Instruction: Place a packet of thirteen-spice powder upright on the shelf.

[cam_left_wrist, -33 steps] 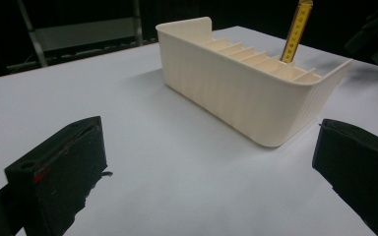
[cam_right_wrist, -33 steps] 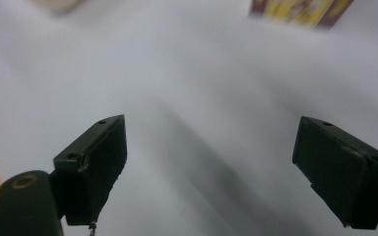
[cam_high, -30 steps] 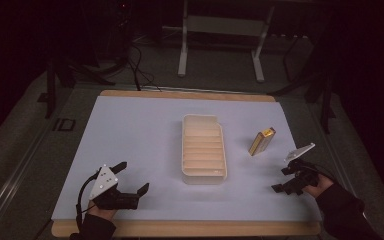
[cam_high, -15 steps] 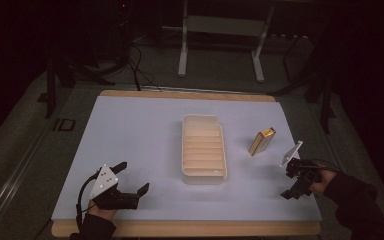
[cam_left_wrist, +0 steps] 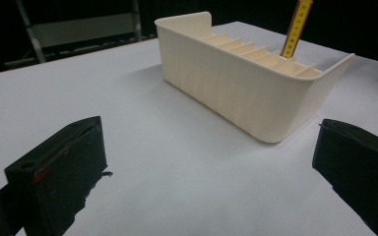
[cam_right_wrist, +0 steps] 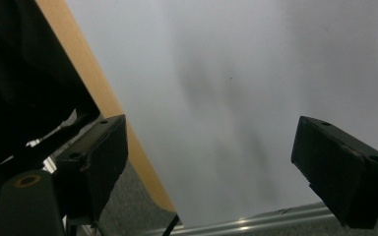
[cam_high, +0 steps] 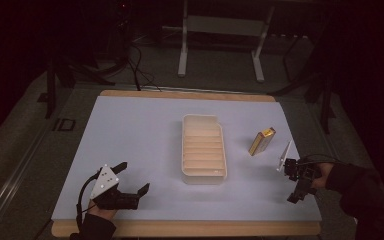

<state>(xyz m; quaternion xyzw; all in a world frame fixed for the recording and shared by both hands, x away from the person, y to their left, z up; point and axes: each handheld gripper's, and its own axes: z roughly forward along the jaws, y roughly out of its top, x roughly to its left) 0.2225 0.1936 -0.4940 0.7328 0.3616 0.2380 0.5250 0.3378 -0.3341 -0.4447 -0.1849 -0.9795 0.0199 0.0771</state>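
Left gripper (cam_left_wrist: 211,162) is held low over the white table surface (cam_left_wrist: 78,93), jaws spread wide with nothing between them. Cream slotted tray (cam_left_wrist: 246,93) is seen ahead, right of centre, near corner rounded. A yellow bar (cam_left_wrist: 298,27) is seen upright behind the tray's far side.

Dim room, grey carpeted floor (cam_high: 220,75), white metal stand legs (cam_high: 182,50) behind the white-topped wooden table (cam_high: 130,125), trailing cables (cam_high: 140,67)
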